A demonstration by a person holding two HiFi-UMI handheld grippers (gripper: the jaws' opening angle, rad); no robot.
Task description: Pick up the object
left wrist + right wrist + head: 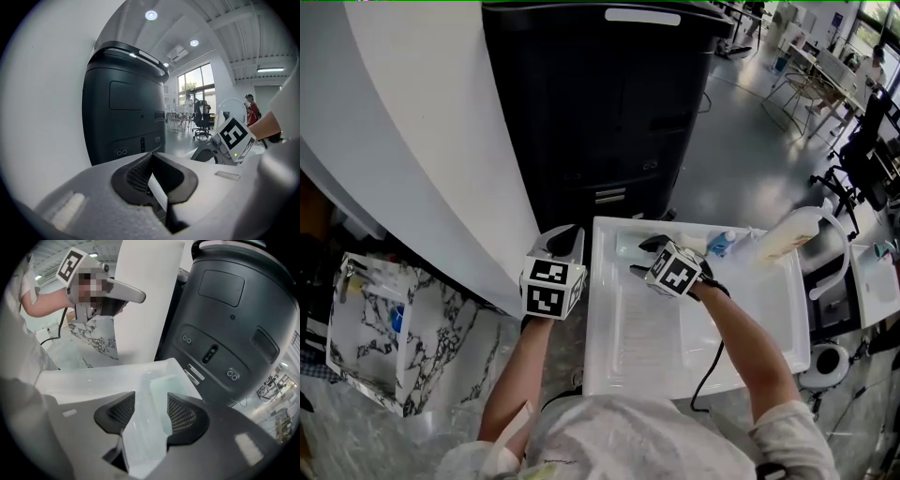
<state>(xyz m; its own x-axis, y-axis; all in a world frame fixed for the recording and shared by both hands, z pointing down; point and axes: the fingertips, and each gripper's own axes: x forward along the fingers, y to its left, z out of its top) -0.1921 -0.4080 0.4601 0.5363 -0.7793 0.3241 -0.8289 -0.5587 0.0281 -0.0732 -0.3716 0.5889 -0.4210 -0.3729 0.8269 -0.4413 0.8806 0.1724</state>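
A pale, translucent rectangular piece (634, 246) lies in the far left corner of the white tray (769, 319). My right gripper (643, 258) hovers just above it, pointing steeply down. In the right gripper view the right gripper (151, 404) stands open, and that pale piece (161, 380) shows through the gap, untouched by the pads. My left gripper (565, 239) is held off the tray's left side, beside the black machine. Its jaws (152, 171) look pressed together, with nothing held.
A tall black machine (600, 103) stands right behind the tray. A curved white wall (422, 141) runs along the left. On the floor at the left sits a marble-patterned box (366, 337). A blue item (722, 246) and a pale bottle (787, 234) lie at the tray's far edge.
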